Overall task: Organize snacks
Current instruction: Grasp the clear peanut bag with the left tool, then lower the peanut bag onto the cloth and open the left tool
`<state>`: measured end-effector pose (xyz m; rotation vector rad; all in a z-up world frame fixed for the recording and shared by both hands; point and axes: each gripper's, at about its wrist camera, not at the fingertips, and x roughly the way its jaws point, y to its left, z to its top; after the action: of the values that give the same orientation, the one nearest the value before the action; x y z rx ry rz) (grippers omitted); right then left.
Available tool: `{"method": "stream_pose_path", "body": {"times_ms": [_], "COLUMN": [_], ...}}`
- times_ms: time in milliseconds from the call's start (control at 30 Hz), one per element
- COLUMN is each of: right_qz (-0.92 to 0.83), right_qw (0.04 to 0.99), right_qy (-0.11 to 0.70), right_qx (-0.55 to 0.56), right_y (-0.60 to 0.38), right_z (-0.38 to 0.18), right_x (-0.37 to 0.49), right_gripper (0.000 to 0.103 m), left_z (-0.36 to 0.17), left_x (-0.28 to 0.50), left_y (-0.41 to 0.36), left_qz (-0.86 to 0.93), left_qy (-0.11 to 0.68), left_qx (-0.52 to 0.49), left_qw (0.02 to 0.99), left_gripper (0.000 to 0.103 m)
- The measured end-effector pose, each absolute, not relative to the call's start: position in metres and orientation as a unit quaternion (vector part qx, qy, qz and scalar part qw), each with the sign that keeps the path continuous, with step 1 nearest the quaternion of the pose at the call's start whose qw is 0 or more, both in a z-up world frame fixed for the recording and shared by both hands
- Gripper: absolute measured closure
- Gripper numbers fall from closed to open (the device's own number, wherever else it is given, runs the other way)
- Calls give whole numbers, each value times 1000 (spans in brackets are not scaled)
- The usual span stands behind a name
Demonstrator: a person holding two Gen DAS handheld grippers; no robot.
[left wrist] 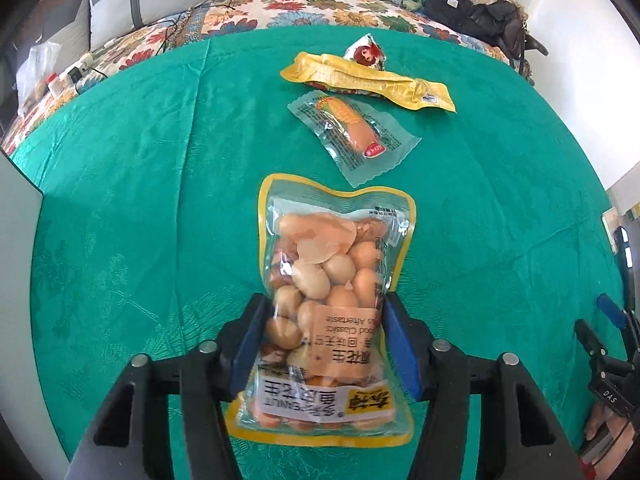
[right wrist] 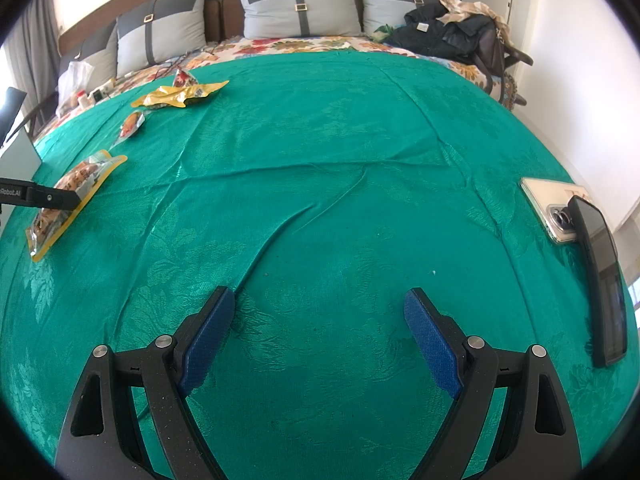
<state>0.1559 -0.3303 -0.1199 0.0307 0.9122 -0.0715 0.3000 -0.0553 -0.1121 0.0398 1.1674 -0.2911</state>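
A clear, yellow-edged bag of peanuts (left wrist: 328, 280) lies lengthwise between the blue pads of my left gripper (left wrist: 322, 308). Both pads press its sides and the bag narrows there. The right wrist view shows the same bag (right wrist: 76, 184) at the far left, with a black finger of the left gripper across it. Beyond it lie a clear sausage packet (left wrist: 352, 136), a long yellow packet (left wrist: 368, 80) and a small red-and-white packet (left wrist: 366, 54). My right gripper (right wrist: 318, 304) stands open over bare green cloth, far from the snacks.
A green cloth (right wrist: 320, 160) covers the bed. Two phones (right wrist: 556, 212) (right wrist: 604, 280) lie at its right edge. Dark clothes (right wrist: 448, 32) and grey pillows (right wrist: 298, 8) sit at the head. A white panel (right wrist: 16, 152) stands at the left edge.
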Motion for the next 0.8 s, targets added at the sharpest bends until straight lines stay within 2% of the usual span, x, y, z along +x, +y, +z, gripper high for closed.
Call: {"method": "stream_pose_path", "body": {"times_ms": [367,400,500,567,633,800], "right_qz": [-34,-34,-34,-34,-34,-34], "right_qw": [897,897,897,897,897,897], "right_qy": [440,440,440,440,440,440], "right_qx": [15,15,15,15,15,15], "right_y": [-331,-331,-331,-331,-331,-331], "right_z": [-120,-120,-120,-120,-120,-120], "right_x": [154,154,154,154,154,154], "right_gripper": [14,14,14,14,14,14], "left_z": [-117,-119,-126,-130,-134,-137], "left_x": [197,194,194,197,198,197], "left_y": [42,46,52,48,42,44], "left_qz": [9,11,13,16,15,10], "left_qy": [509,503,496,485,470,454], "left_qx": [-67,-66,-52,-23,2,-10], "left_qw": [858,862,866,874,883,891], "left_gripper": [45,41,18,13,0,0]}}
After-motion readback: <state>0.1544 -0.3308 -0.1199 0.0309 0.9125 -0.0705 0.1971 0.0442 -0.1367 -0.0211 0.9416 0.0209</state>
